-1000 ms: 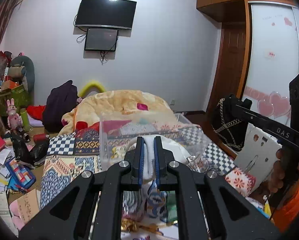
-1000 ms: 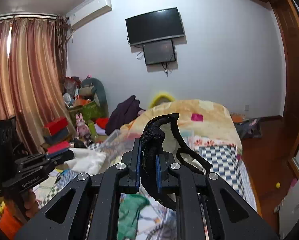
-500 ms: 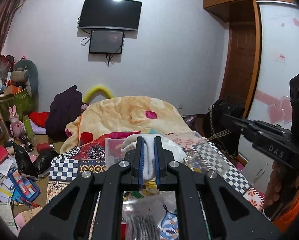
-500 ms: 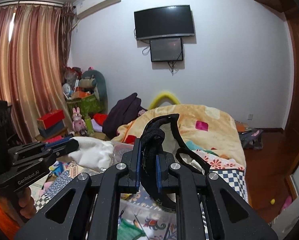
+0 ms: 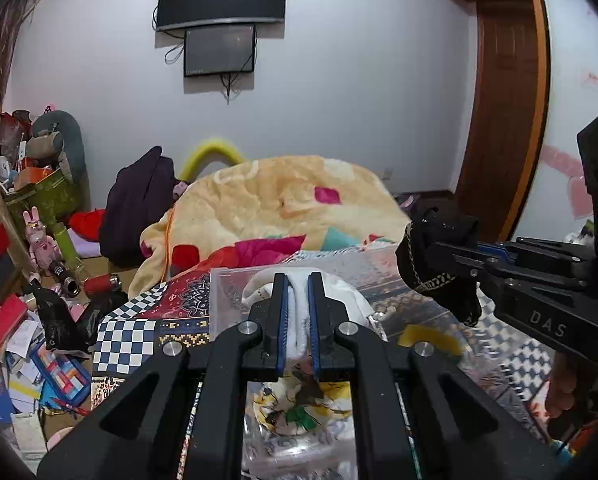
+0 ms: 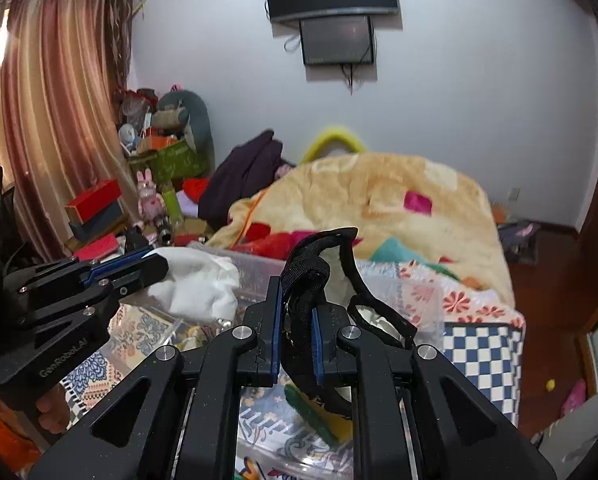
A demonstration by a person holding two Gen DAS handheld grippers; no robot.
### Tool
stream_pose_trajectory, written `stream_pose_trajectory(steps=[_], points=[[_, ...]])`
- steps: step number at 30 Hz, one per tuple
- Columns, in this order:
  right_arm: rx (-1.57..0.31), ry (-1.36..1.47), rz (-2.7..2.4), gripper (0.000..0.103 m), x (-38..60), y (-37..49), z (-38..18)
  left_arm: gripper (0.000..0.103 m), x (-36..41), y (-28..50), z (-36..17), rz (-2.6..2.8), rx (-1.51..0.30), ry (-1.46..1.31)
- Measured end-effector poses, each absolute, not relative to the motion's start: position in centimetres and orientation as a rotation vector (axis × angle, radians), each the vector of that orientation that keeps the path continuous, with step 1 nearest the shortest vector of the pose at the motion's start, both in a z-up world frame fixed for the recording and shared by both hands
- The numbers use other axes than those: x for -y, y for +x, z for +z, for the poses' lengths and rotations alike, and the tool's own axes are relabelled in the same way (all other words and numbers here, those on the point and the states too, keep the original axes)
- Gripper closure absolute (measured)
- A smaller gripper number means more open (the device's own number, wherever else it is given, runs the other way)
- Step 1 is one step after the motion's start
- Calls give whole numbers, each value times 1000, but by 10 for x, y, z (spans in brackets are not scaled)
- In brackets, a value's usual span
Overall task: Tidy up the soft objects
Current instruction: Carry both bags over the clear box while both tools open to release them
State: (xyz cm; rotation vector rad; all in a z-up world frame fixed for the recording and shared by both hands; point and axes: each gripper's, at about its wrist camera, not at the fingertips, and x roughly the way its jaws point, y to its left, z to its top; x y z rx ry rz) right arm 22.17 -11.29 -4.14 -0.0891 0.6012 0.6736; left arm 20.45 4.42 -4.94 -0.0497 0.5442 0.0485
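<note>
My left gripper [image 5: 298,280] is shut on a white soft cloth [image 5: 343,292] and holds it above a clear plastic box [image 5: 227,300] on the bed. The cloth also shows in the right wrist view [image 6: 203,280], hanging from the left gripper [image 6: 155,268]. My right gripper [image 6: 296,284] is shut on a black strap item with a chain [image 6: 303,280], held above the box [image 6: 255,268]. In the left wrist view the right gripper [image 5: 431,248] holds that black item [image 5: 439,276] to the right of the white cloth.
A patterned quilt [image 5: 147,320] and a yellow blanket [image 5: 283,196] cover the bed. The floor at the left holds boxes, toys and papers [image 5: 27,340]. A dark garment [image 5: 139,200] lies behind. A wooden wardrobe [image 5: 503,120] stands at the right.
Both grippers have lifted and tilted up with their loads; the clear box now sits lower and farther in view. The right gripper has come closer to the left one.
</note>
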Motion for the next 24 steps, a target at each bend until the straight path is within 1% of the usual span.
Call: stream_pose_trajectory(steps=[8, 13, 15, 17, 19, 20, 21, 22, 24], points=[[-707, -164, 667, 92, 97, 241, -61, 94, -41, 231, -73, 46, -657, -18], [-765, -172, 673, 92, 95, 248, -69, 94, -38, 232, -79, 24, -689, -9], [-795, -173, 683, 90, 94, 249, -70, 94, -38, 231, -78, 18, -695, -15], [-810, -184, 682, 82, 94, 249, -70, 86, -37, 230, -78, 12, -709, -13], [-822, -194, 693, 67, 93, 247, -70, 68, -37, 227, -77, -2, -715, -27], [-814, -201, 692, 64, 94, 244, -68, 64, -37, 224, -76, -10, -712, -35], [-806, -206, 693, 59, 94, 242, -67, 61, -36, 222, -75, -16, -707, -37], [-799, -209, 696, 55, 95, 241, -66, 61, -35, 220, -75, -19, -703, -38], [-781, -205, 700, 50, 99, 235, -62, 61, -35, 216, -72, -22, -696, -34]])
